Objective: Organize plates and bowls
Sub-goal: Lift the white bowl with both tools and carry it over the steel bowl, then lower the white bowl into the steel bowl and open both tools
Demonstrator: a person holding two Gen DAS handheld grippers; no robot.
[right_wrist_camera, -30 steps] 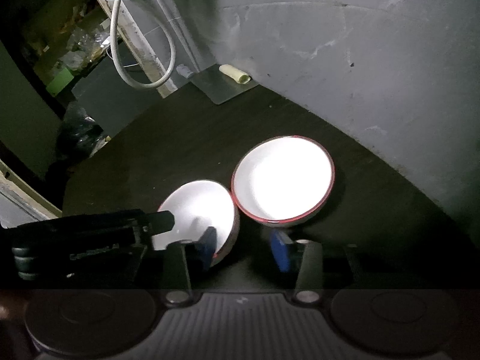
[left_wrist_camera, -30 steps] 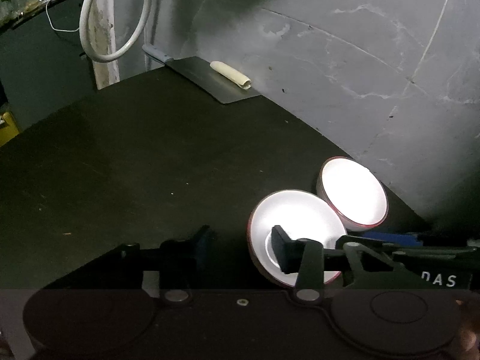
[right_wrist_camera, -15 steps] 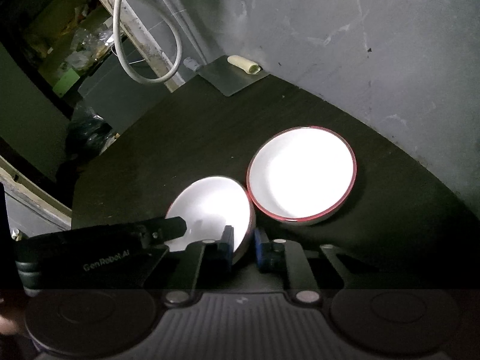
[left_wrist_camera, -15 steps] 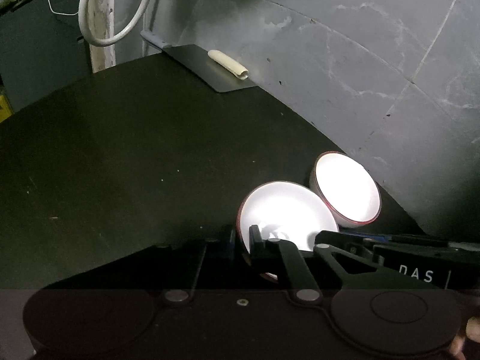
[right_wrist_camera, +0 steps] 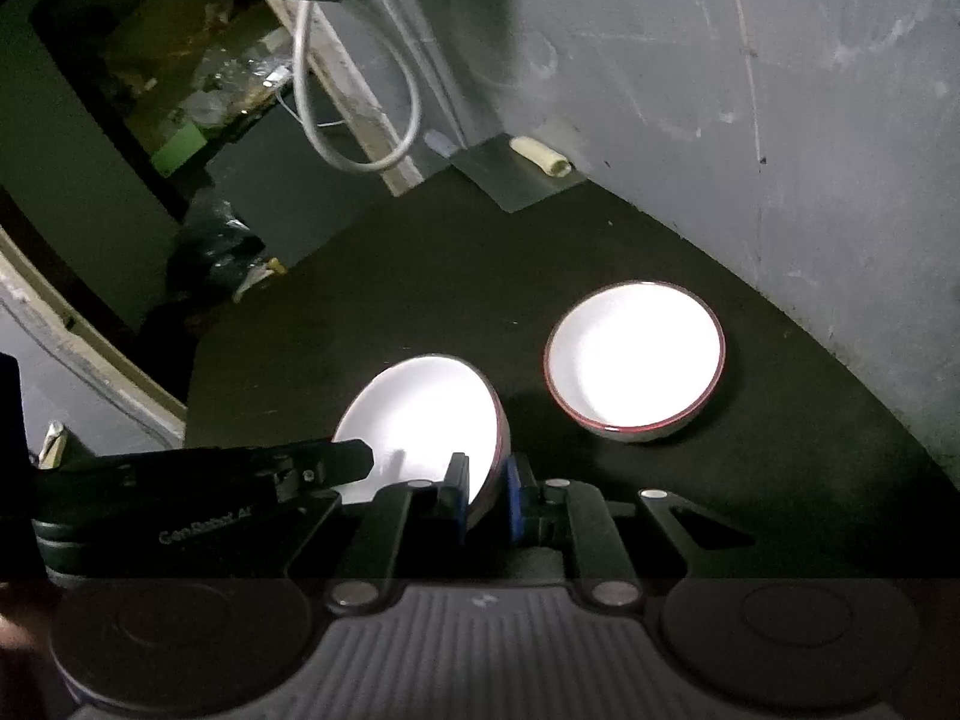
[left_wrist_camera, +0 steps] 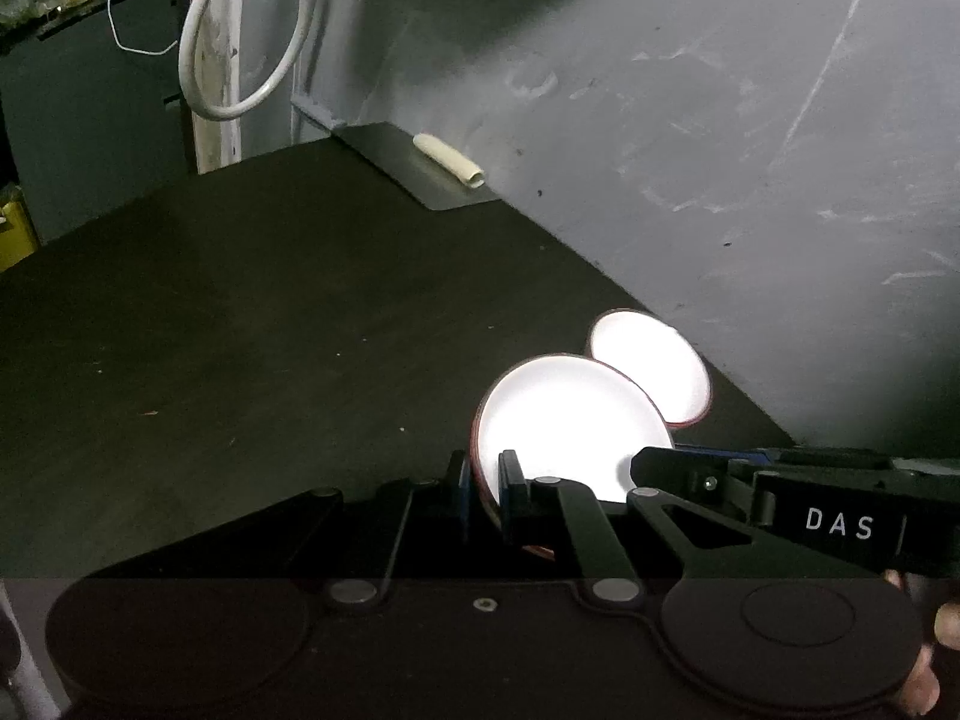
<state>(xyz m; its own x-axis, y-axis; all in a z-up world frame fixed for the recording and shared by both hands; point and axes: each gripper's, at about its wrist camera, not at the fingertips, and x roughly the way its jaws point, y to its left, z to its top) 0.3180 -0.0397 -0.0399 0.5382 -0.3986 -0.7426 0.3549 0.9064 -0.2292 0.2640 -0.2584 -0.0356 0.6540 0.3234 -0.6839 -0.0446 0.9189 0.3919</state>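
Two white bowls with red rims are on the dark table [left_wrist_camera: 240, 330]. My left gripper [left_wrist_camera: 485, 480] is shut on the left rim of the nearer bowl [left_wrist_camera: 570, 420], one finger inside and one outside. My right gripper [right_wrist_camera: 486, 480] is shut on the right rim of the same nearer bowl [right_wrist_camera: 420, 414], which looks tilted between them. In each wrist view the other gripper enters from the side: the right gripper [left_wrist_camera: 645, 462] and the left gripper [right_wrist_camera: 360, 456]. The second bowl [right_wrist_camera: 636, 372] stands apart, upright near the wall; the left wrist view shows this second bowl [left_wrist_camera: 654, 360] partly hidden behind the held one.
A grey wall [left_wrist_camera: 720, 150] runs close along the table's right side. At the far end lie a metal sheet [left_wrist_camera: 414, 174] and a pale roll [left_wrist_camera: 450, 162] on it. A white cable loop [left_wrist_camera: 240, 60] hangs beyond. The table's left edge [right_wrist_camera: 198, 396] drops to clutter.
Both grippers went from open around the nearer bowl's rim to shut on it. That bowl has tilted, and a gap has opened between it and the second bowl.
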